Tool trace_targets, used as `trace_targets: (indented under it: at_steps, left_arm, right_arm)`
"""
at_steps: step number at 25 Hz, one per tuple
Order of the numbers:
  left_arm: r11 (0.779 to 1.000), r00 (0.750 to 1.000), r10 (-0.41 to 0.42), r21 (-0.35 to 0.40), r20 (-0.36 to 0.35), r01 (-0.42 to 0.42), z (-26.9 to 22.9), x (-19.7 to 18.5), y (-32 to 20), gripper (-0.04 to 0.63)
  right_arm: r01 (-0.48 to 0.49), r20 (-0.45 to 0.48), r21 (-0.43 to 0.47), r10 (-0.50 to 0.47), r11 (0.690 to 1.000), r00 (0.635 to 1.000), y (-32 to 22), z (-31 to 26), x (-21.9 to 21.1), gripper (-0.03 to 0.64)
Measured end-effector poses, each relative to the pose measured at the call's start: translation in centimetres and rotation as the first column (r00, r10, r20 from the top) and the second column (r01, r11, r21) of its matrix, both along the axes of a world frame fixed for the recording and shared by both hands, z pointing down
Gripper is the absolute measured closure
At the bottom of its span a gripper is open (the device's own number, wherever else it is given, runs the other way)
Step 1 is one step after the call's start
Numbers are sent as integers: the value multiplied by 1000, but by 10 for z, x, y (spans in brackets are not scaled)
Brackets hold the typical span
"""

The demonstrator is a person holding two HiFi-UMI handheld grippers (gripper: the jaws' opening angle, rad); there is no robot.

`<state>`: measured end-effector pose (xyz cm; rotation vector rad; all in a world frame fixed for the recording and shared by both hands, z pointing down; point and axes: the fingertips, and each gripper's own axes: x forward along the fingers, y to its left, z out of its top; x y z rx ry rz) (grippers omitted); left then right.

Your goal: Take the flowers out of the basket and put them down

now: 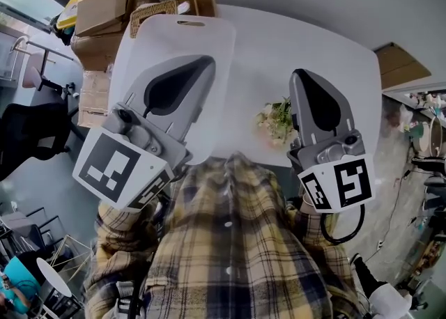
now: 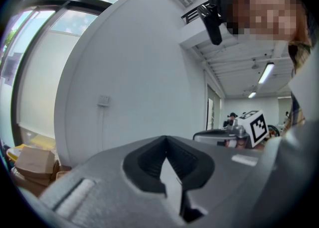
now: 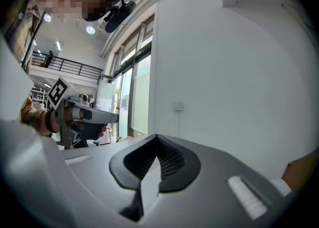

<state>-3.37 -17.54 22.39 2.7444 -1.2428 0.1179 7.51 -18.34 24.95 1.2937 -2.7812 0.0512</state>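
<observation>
A small bunch of pale flowers with green leaves (image 1: 277, 121) lies on the white table (image 1: 313, 46), just left of my right gripper. A wicker basket (image 1: 155, 11) stands at the table's far left edge; what is inside it is hidden. Both grippers are held up above the table and point at the far wall. My left gripper (image 1: 206, 64) (image 2: 166, 137) is shut with nothing in it. My right gripper (image 1: 300, 74) (image 3: 157, 136) is also shut and holds nothing. In each gripper view the other gripper shows off to the side.
A white board with a handle slot (image 1: 209, 35) lies on the table under my left gripper. Cardboard boxes (image 1: 101, 8) are stacked past the table's left corner. A black chair (image 1: 28, 129) stands on the floor at the left. My plaid shirt (image 1: 230, 255) fills the bottom.
</observation>
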Motion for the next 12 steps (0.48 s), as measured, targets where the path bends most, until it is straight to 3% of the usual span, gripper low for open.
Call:
trace_targets:
  at_steps: [12]
  left_arm:
    - [1000, 1000, 3, -6, 5, -3, 6, 9, -2, 594]
  right_arm:
    - [-8, 8, -10, 9, 1000, 1000, -5, 2, 0, 614]
